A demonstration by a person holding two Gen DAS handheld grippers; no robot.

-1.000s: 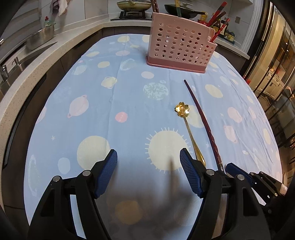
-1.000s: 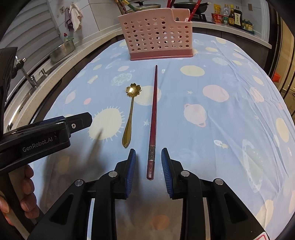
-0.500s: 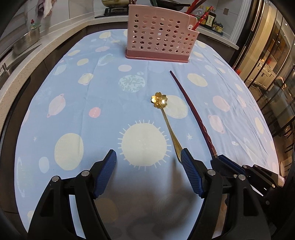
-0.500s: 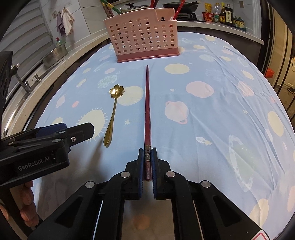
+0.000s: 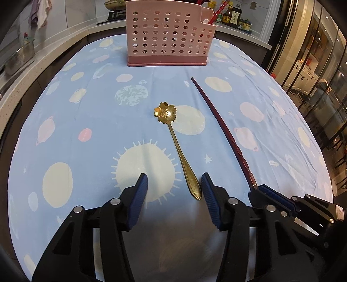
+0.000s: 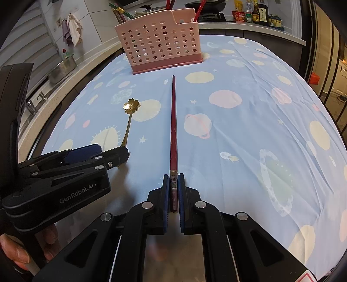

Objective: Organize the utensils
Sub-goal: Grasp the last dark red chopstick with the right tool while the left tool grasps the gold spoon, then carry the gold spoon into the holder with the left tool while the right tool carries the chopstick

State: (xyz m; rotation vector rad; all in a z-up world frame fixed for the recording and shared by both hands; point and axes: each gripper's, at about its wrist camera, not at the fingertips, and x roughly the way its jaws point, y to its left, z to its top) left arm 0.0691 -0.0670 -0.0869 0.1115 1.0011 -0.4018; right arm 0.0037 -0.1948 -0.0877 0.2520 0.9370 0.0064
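Observation:
A dark red chopstick [image 6: 173, 121] lies on the blue planet-print tablecloth, pointing at the pink perforated utensil basket [image 6: 159, 48]. My right gripper [image 6: 173, 182] is shut on the chopstick's near end; it also shows in the left wrist view [image 5: 266, 193] with the chopstick [image 5: 219, 121]. A gold flower-bowl spoon [image 5: 175, 141] lies left of the chopstick. My left gripper [image 5: 174, 184] is open, its fingers on either side of the spoon's handle end, which lies close to the right finger [image 5: 208, 193]. The basket [image 5: 167, 36] stands at the far end.
Red chopsticks stand in the basket's right compartment [image 6: 198, 13]. A counter with sauce bottles [image 6: 258, 13] and a stove runs behind the table. A sink and a metal pot [image 6: 63, 67] are at the left. Glass doors [image 5: 321, 54] are at the right.
My right gripper has closed on the chopstick's near end. My left gripper has moved right and forward, narrowed, and now straddles the spoon's handle end.

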